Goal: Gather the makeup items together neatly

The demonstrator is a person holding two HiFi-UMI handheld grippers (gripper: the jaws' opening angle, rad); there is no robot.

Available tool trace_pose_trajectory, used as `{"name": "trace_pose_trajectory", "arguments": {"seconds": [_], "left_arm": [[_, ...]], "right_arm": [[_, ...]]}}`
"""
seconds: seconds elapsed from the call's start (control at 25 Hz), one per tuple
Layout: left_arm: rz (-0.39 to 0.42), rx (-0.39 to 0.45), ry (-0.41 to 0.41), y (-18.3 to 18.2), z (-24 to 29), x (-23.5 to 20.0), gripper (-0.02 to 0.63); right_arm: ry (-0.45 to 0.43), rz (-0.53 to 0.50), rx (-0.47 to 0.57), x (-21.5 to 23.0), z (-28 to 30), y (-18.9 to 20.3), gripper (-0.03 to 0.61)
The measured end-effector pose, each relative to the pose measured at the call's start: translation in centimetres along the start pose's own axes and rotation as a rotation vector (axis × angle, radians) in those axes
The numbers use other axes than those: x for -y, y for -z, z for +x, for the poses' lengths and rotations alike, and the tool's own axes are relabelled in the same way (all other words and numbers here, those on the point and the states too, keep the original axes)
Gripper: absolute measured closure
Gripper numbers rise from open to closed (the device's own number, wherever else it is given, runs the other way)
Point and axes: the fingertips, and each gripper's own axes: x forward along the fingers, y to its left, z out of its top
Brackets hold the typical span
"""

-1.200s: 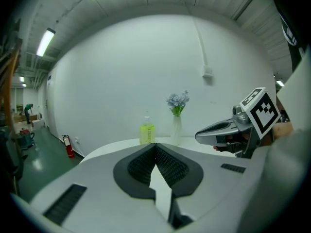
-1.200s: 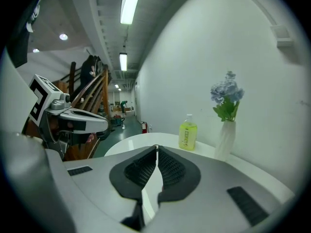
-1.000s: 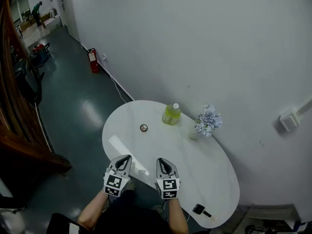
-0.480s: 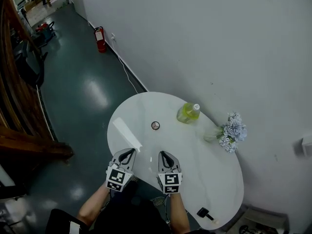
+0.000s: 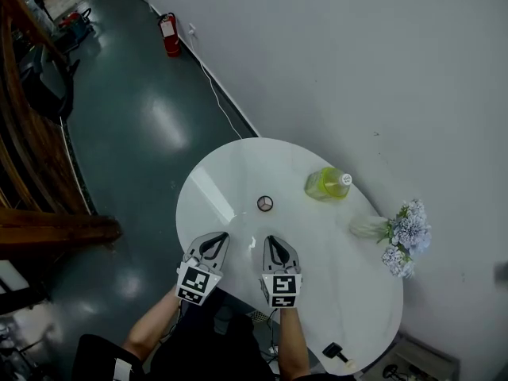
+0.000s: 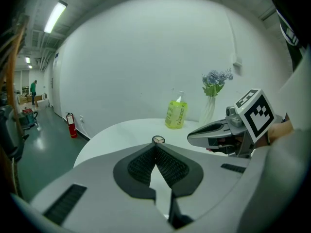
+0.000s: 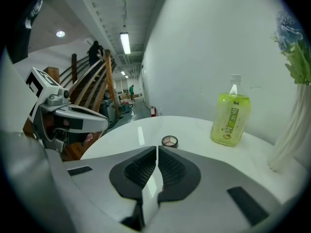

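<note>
The round makeup compact (image 5: 265, 204) lies open near the middle of the white oval surface (image 5: 230, 173), its pale pans facing up. It sits alone, well apart from everything else there. A second small black item (image 5: 329, 349) lies at the near right edge of the surface, far from the compact; it is too small for me to tell what it is.

My left gripper (image 5: 214, 240) hangs over the near left rim of the surface, its jaws pressed together at the tips with nothing between them. My right gripper (image 5: 273, 244) is just beside it over the near part of the surface, its jaws also pressed together and empty. Both point toward the compact and touch nothing.

Beyond the compact, toward the wall, a yellow-green bottle (image 5: 328, 183) with a white cap stands upright. To its right stands a pale vase of blue-white flowers (image 5: 401, 240). Past the surface, a red fire extinguisher (image 5: 169, 34) stands on the dark glossy floor (image 5: 135, 117) against the wall.
</note>
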Motion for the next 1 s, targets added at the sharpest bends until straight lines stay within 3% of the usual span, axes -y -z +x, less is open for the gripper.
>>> {"name": "trace_pose_trajectory", "arguments": {"seconds": [0.48,0.64,1.0], "left_arm": [[-0.036,-0.036,0.0,1.3,1.3,-2.0,0.597],[-0.046,-0.039,-0.009,1.7,1.2,-2.5,0.597],[-0.071,-0.054,-0.037,2.9,0.6,-3.8,0.597]], "right_arm": [[0.004,-0.051,-0.038,0.9,5.2,-0.2,0.536],[-0.007,-0.054,-0.053,1.2,6.9,-0.3,0.427],[-0.006,-0.068,-0.124,2.1,10.7,-0.2,0.328]]}}
